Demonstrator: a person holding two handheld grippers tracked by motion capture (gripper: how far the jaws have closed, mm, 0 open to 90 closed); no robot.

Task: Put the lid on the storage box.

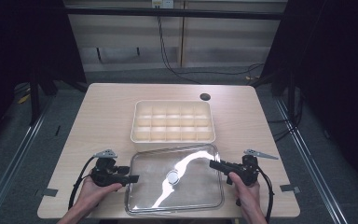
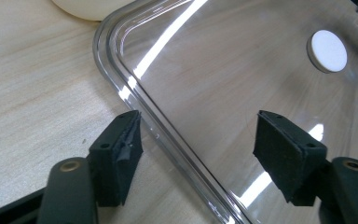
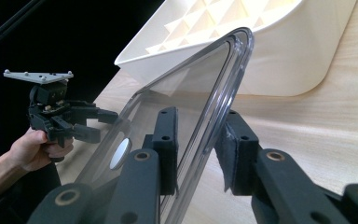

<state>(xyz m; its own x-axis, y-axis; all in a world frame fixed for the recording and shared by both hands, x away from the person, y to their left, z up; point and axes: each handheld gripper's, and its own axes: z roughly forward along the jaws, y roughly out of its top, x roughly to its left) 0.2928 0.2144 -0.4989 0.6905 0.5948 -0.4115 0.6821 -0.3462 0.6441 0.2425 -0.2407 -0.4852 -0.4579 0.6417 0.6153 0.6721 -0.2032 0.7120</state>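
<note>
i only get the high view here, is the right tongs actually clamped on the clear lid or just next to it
Observer: Clamped. In the right gripper view the right tongs have the clear lid rim pinched between both pads.
Operator: and the left one
Observer: The left tongs stand open, straddling the lid's edge, with neither pad touching it.
Operator: is the lid flat on the table
Observer: I cannot tell. The right gripper view shows the lid's edge close against the white tray wall.
</note>
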